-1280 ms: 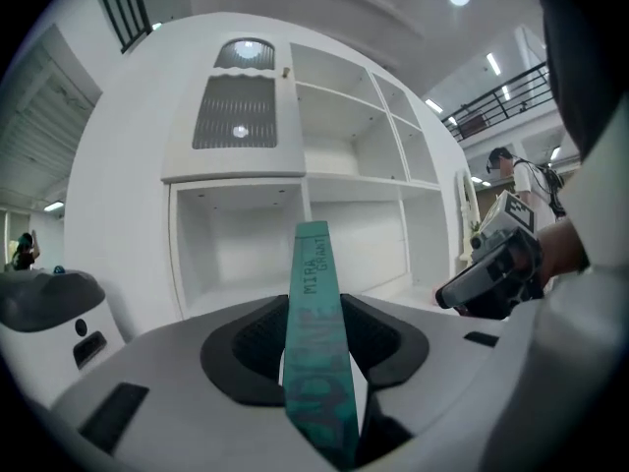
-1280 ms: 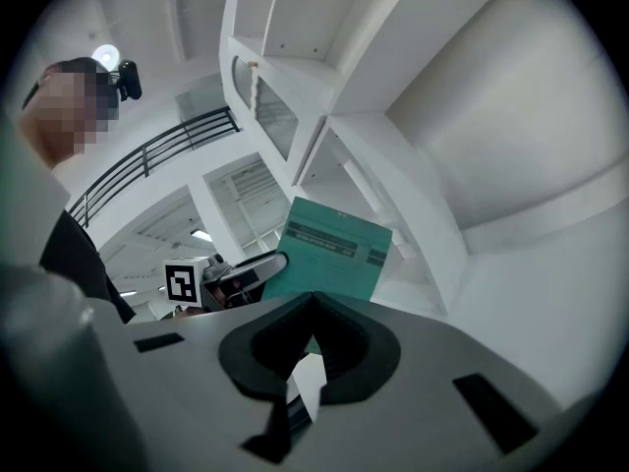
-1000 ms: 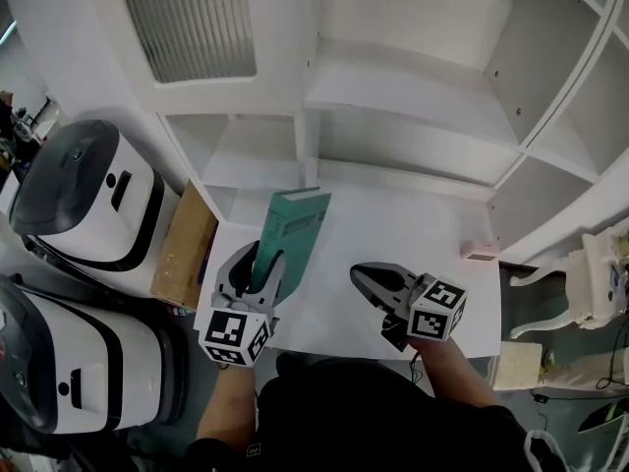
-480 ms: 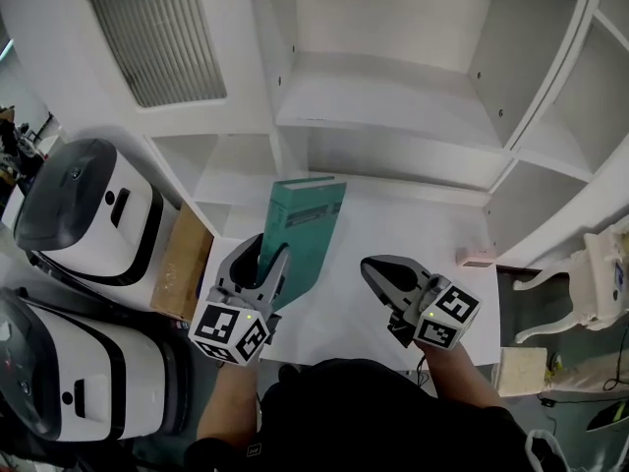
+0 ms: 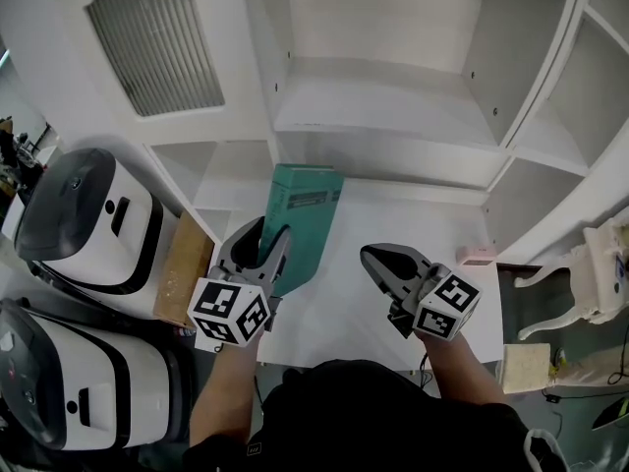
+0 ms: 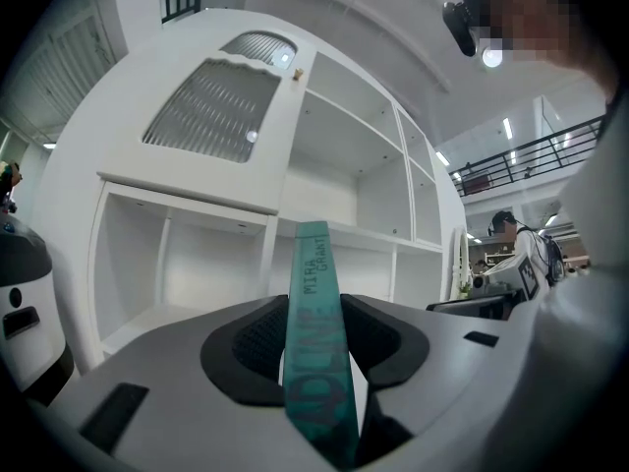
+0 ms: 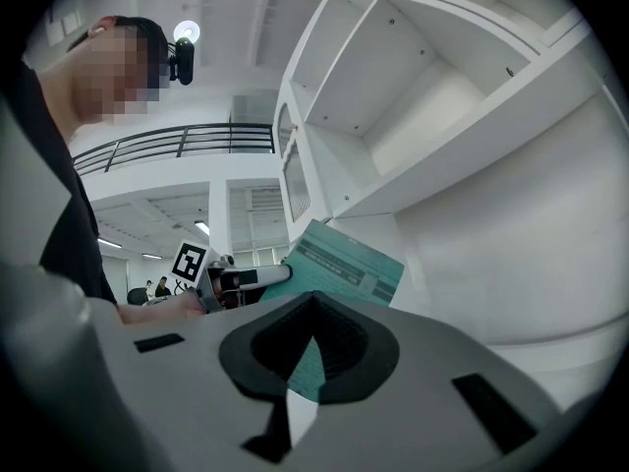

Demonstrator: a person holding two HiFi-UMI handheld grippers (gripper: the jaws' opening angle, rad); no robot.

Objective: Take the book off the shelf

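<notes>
**Book clear of the shelves, clamped in our left gripper**

In the head view, we hold the teal book (image 5: 305,214) upright in our left gripper (image 5: 265,246). It is clear of the white shelf unit (image 5: 393,106) and above the counter (image 5: 423,264) in front of it, so we judge the removal nearly done. We grip it low on one edge, which leaves the cover standing free. Our right gripper (image 5: 378,264) hangs near the book without touching it, jaws together and empty.

In the left gripper view, both pads press on the book's spine (image 6: 316,303), which rises straight between them. We take this to be a firm clamp that keeps it from tipping.

In the right gripper view, the jaws meet on nothing. The book (image 7: 346,262) shows beyond them, untouched, so we judge this hand to be on standby.
</notes>
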